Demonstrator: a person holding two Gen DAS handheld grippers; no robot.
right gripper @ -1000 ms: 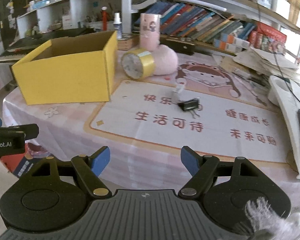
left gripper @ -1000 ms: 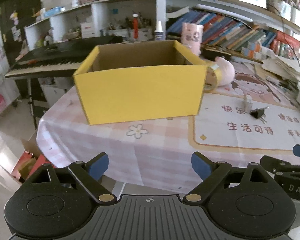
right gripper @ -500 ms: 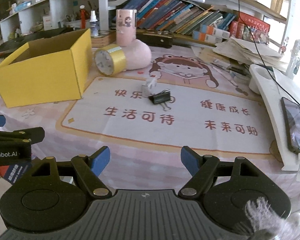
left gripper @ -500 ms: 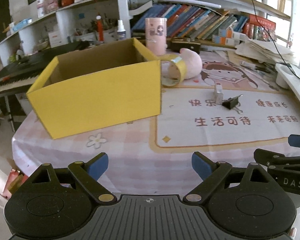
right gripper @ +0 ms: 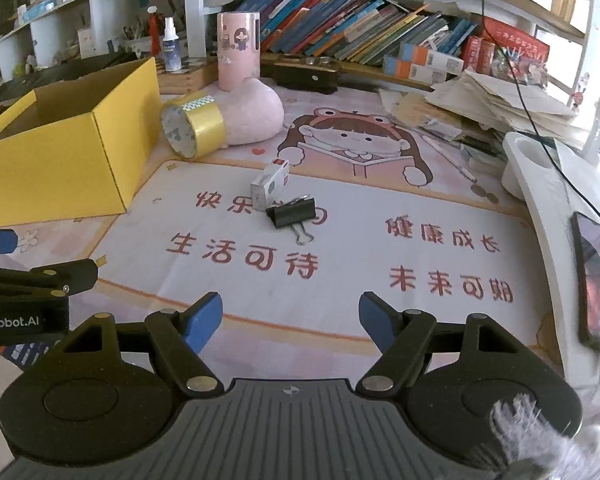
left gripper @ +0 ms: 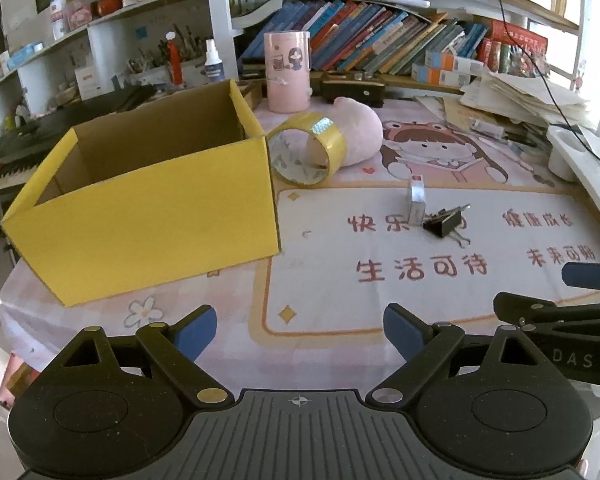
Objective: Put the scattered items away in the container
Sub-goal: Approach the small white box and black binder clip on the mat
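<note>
You hold the left gripper (left gripper: 300, 326) and the right gripper (right gripper: 291, 316) wide apart and empty. The binder clip (right gripper: 291, 213) touches the small white box (right gripper: 269, 184), well apart from the yellow carton (left gripper: 140, 200).

Home study or kid's room, not a lab. Bench (right gripper: 440, 316) wears a cartoon-girl cloth with Chinese text; behind it, white shelves (left gripper: 112, 28) hold slanted rows of books (right gripper: 340, 36), bottles and craft bits. Also a keyboard piano (left gripper: 4, 160) at left, loose paper stacks (right gripper: 500, 100) and a pink plush (right gripper: 256, 116).
</note>
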